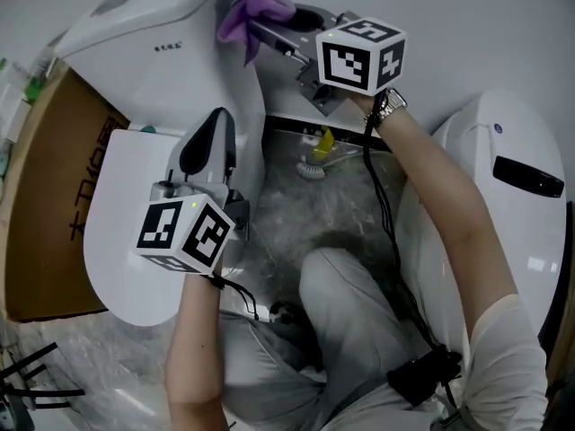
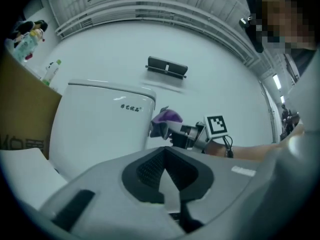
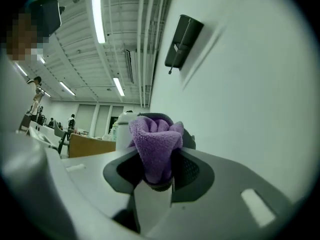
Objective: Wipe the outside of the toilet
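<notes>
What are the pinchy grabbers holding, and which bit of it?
The right gripper pinches a purple cloth by one bunched end; the rest puffs out. The left gripper holds nothing, jaws together.

The cardboard box point(image 1: 45, 205) runs off the left edge.

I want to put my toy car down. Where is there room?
The tank lid is bare, left of the purple cloth. The seat lid is bare between the cardboard and the left gripper. The floor between the toilets is crowded: brush, legs.
</notes>
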### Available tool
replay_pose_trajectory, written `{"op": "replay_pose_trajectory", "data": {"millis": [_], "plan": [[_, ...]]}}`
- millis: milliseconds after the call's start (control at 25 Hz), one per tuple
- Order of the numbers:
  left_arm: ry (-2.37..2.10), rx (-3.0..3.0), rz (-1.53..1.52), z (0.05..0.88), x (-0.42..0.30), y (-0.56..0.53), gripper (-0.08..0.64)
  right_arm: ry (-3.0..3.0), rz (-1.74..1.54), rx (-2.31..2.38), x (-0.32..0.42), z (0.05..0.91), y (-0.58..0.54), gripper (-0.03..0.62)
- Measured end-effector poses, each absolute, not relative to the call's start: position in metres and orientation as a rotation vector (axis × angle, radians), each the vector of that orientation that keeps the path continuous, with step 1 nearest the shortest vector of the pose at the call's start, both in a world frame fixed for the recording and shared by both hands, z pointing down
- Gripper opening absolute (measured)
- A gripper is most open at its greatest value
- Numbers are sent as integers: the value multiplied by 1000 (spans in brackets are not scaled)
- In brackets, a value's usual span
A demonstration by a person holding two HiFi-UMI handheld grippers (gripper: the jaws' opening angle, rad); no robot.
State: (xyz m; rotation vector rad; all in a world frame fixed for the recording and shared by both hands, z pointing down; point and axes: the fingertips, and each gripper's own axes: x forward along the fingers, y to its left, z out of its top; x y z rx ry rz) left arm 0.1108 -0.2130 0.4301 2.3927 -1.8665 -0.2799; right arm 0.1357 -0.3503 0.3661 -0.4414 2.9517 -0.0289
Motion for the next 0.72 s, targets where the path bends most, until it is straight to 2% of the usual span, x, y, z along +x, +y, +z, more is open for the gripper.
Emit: {"op": "replay_pose_trajectory", "data": {"millis": [160, 280, 720], "plan": [[-1900, 2353, -276, 437, 97, -214, 6, 2920, 47, -451, 130, 321, -357, 143], [-1935, 2357, -298, 429, 86, -210, 6, 2932, 58, -441, 121, 323, -360, 143], [-1954, 2401, -186, 441, 86, -209, 6, 3136, -192, -539, 115, 544, -368, 143]]}}
